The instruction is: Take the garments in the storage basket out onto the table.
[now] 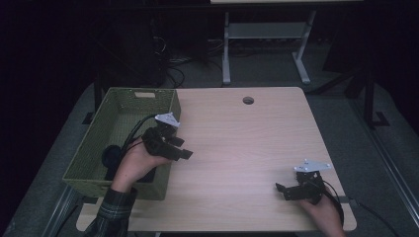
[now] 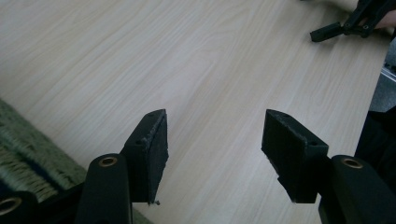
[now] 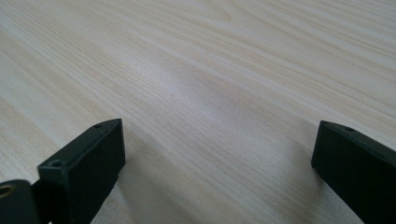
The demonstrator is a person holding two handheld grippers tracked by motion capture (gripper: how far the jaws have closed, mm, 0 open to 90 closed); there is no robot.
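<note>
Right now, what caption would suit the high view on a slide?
A person's left gripper hangs open at the green basket's edge while the right gripper rests open on the bare wooden table.

left tongs (image 1: 184, 148): jaws apart, empty (hand raised) | right tongs (image 1: 282, 190): jaws wide apart, low

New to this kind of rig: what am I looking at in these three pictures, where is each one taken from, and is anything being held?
A person at a wooden table holds a two-jaw tool in each hand. The high view looks down from above: the left gripper sits at the rim of a green woven basket, the right gripper low over the table's near right corner. The other two pictures come from cameras riding on each gripper, looking along its black jaws. Both pairs of jaws stand open over bare wood, holding nothing. Something dark lies in the basket; I cannot tell what.
</note>
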